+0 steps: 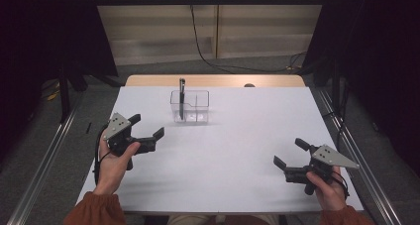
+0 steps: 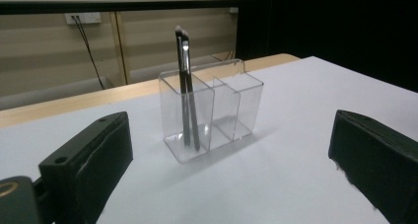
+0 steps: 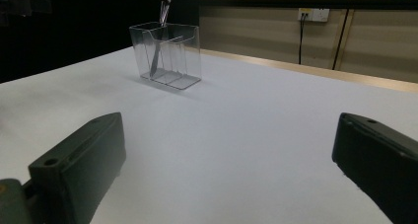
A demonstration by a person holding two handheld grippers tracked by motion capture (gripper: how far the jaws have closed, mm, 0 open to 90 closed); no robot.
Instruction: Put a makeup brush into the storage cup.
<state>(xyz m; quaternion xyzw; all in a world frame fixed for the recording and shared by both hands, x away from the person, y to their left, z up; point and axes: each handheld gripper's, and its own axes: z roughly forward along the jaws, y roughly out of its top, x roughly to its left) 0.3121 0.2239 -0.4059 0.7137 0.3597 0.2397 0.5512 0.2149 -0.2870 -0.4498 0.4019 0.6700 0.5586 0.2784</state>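
A clear plastic organiser (image 1: 190,106) with three compartments stands on the white table (image 1: 233,150), toward the back centre. Two dark makeup brushes (image 1: 182,97) stand upright in its left compartment, also seen as brushes (image 2: 186,86) and brushes (image 3: 161,17). My left gripper (image 1: 147,126) hovers open at the table's left, a hand's width in front-left of the organiser (image 2: 212,113), jaws wide with nothing between them. My right gripper (image 1: 291,152) is held open near the front right, far from the organiser (image 3: 166,54), jaws empty.
A wooden strip (image 1: 213,80) shows beyond the table's back edge. A black cable (image 1: 203,46) runs down from a wall socket behind. Metal rails (image 1: 44,160) flank the table on both sides. Dark curtains hang left and right.
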